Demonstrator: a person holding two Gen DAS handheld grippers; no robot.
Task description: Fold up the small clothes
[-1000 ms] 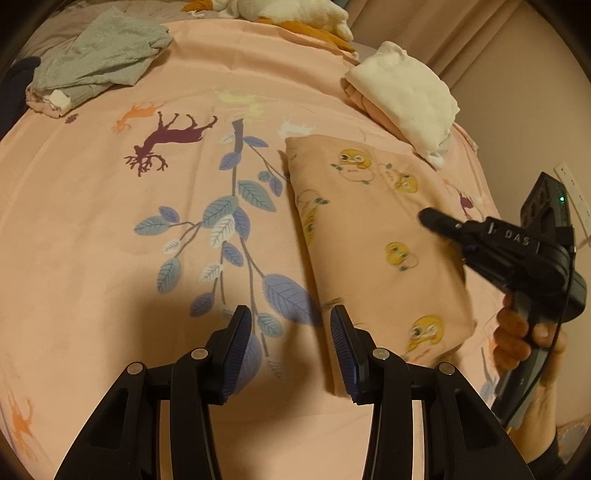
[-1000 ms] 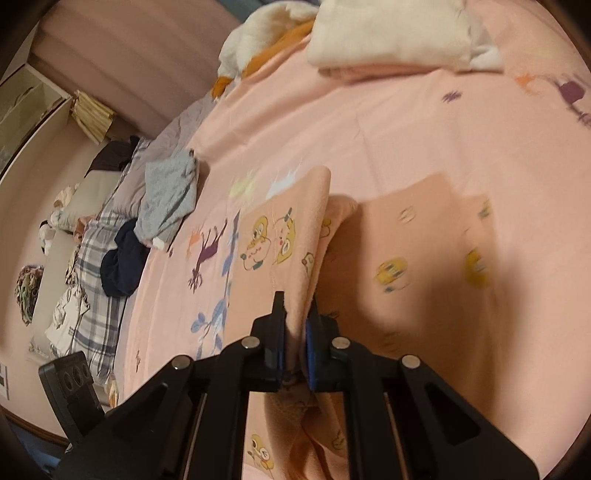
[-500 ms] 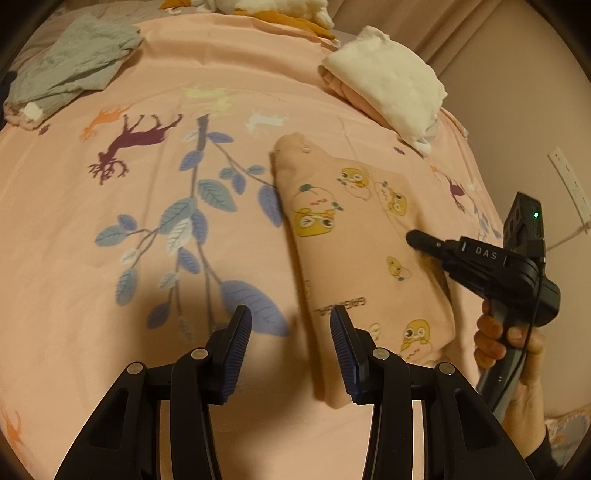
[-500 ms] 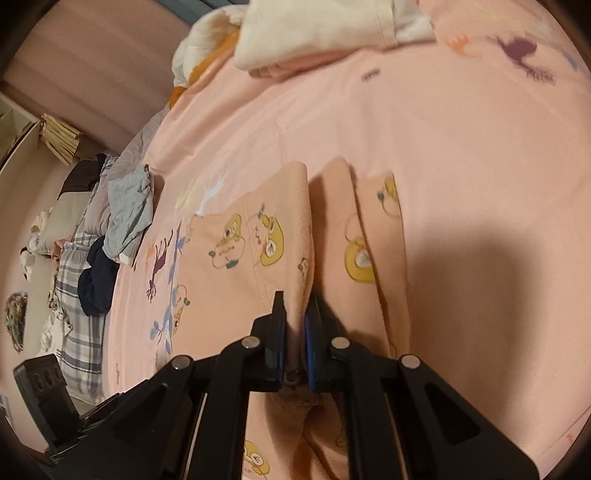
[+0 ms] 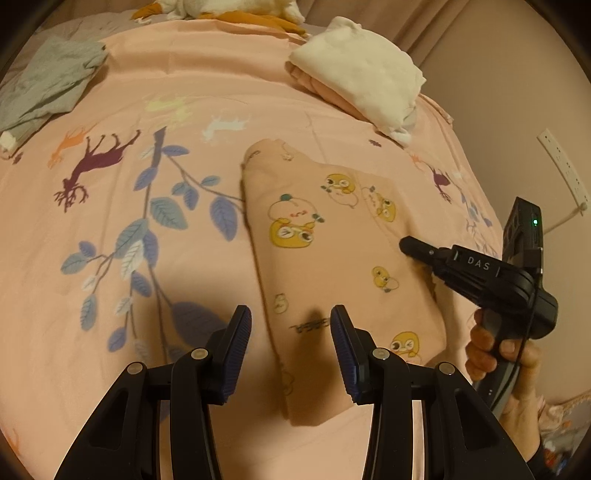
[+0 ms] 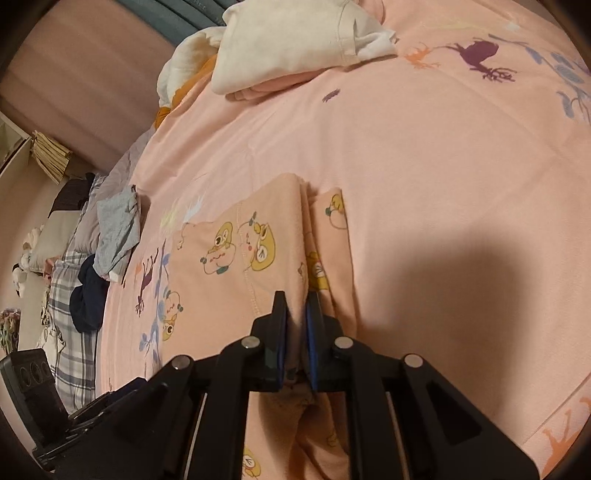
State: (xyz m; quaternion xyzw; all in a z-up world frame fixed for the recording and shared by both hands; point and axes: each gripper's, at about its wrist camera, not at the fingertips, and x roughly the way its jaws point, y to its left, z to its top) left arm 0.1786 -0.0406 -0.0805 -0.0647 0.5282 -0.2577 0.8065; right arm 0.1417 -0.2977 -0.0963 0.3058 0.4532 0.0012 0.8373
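A small peach garment with yellow cartoon prints [image 5: 332, 258] lies folded lengthwise on the pink bedspread [image 5: 110, 295]. It also shows in the right wrist view [image 6: 236, 254]. My left gripper [image 5: 291, 332] is open and empty, hovering over the garment's near end. My right gripper [image 6: 295, 321] is shut on a fold of the garment's right edge. From the left wrist view the right gripper [image 5: 410, 245] rests low on the garment's right side.
A folded white and pink pile [image 5: 362, 77] lies at the far right of the bed. A grey garment [image 5: 48, 85] lies far left. A plush toy [image 5: 229, 7] is at the head. Dark clothes [image 6: 86, 299] and a plaid blanket [image 6: 70, 347] lie beyond the bed's edge.
My right gripper has carried the garment's edge over and down, so the fold now lies flat. The left gripper has moved forward over the garment's near end.
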